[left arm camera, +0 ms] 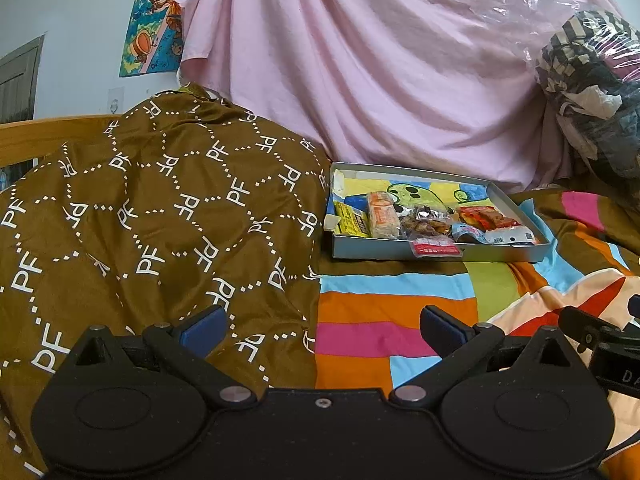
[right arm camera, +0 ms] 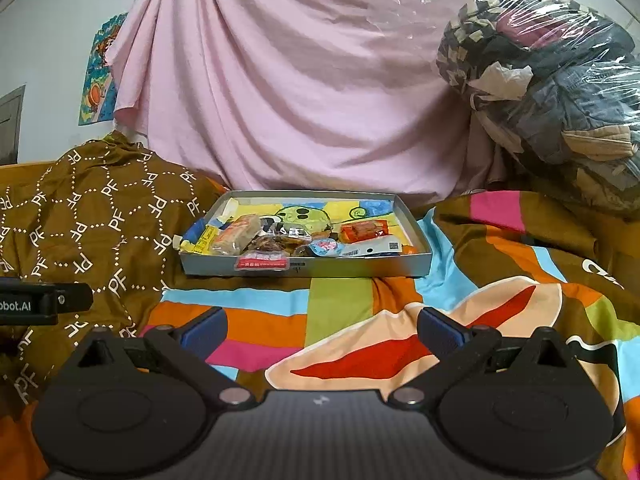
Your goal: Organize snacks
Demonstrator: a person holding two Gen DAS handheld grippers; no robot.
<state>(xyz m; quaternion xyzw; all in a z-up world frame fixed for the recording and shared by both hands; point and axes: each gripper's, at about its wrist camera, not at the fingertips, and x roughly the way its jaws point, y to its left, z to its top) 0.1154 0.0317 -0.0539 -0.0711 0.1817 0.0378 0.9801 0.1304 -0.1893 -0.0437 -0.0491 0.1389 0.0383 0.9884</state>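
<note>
Brimming tray [right arm camera: 304, 268] of wrapped snacks [right arm camera: 280, 240]

Both my grippers are just hanging out low and level, pointed forward, side by side. My left gripper [left arm camera: 322, 326] has its jaws spread wide, blue pads [left arm camera: 204, 326] facing each other across a big gap with nothing between them. Same deal with my right gripper [right arm camera: 322, 328]: jaws wide apart, pads [right arm camera: 438, 330] bare, gripping nothing. From the left wrist view I can see a bit of the right gripper's black body poking in at the right edge, and the right wrist view catches the left one at its left edge, so they're pretty close to each other.
</note>
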